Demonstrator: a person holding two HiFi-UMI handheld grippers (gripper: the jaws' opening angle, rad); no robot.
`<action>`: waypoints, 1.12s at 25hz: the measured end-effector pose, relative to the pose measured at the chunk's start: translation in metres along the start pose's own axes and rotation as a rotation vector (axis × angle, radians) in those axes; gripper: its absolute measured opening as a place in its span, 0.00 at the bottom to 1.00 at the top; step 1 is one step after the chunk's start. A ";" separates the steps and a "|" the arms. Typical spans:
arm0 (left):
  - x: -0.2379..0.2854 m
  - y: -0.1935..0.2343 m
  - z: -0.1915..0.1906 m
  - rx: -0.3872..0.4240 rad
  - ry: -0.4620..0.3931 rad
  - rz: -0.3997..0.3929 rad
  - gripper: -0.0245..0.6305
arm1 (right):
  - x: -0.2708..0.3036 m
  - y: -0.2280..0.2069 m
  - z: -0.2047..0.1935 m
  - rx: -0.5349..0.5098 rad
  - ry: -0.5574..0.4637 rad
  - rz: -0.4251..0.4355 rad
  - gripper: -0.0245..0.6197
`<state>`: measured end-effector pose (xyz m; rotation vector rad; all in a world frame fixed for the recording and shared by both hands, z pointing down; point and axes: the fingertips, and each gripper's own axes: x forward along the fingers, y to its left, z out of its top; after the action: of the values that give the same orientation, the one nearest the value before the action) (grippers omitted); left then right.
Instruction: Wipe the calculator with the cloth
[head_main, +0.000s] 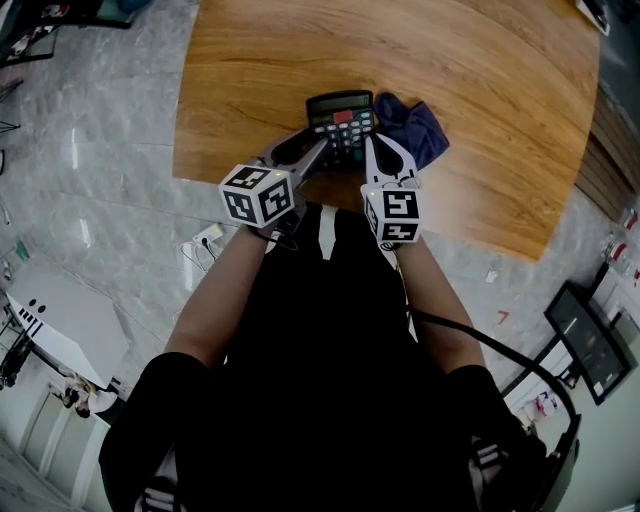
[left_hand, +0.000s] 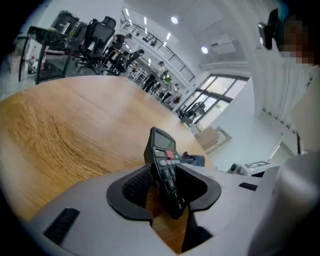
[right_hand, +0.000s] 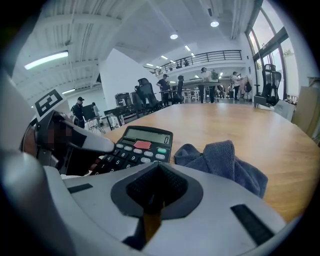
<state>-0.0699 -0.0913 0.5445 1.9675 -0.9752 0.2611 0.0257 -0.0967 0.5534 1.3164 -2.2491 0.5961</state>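
Observation:
A black desk calculator (head_main: 340, 115) with a red key lies near the wooden table's front edge. A crumpled dark blue cloth (head_main: 418, 128) touches its right side. My left gripper (head_main: 322, 148) is rolled and shut on the calculator's near left part. In the left gripper view the calculator (left_hand: 162, 155) stands tilted between the pads of my left gripper (left_hand: 167, 185), one finger over the keys. My right gripper (head_main: 370, 142) hovers just in front of the calculator (right_hand: 142, 145) and the cloth (right_hand: 225, 160). In its own view the right gripper (right_hand: 157, 172) is shut with nothing in it.
The round-cornered wooden table (head_main: 480, 80) ends right under both grippers. A grey tiled floor lies to the left, with a white power strip (head_main: 205, 240) and a white panel (head_main: 60, 320) on it. Dark screens (head_main: 590, 340) stand at the lower right.

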 end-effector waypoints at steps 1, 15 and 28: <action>-0.002 -0.004 0.005 -0.015 -0.025 -0.031 0.26 | 0.000 -0.002 0.000 0.004 0.004 -0.003 0.06; 0.006 0.006 0.000 0.080 0.033 0.084 0.20 | -0.002 -0.004 -0.001 -0.015 -0.002 -0.005 0.06; 0.006 0.018 0.027 0.224 -0.020 0.111 0.26 | -0.002 -0.002 -0.001 -0.030 -0.011 -0.001 0.06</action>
<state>-0.0840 -0.1211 0.5428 2.1235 -1.1101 0.4297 0.0282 -0.0960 0.5529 1.3091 -2.2570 0.5543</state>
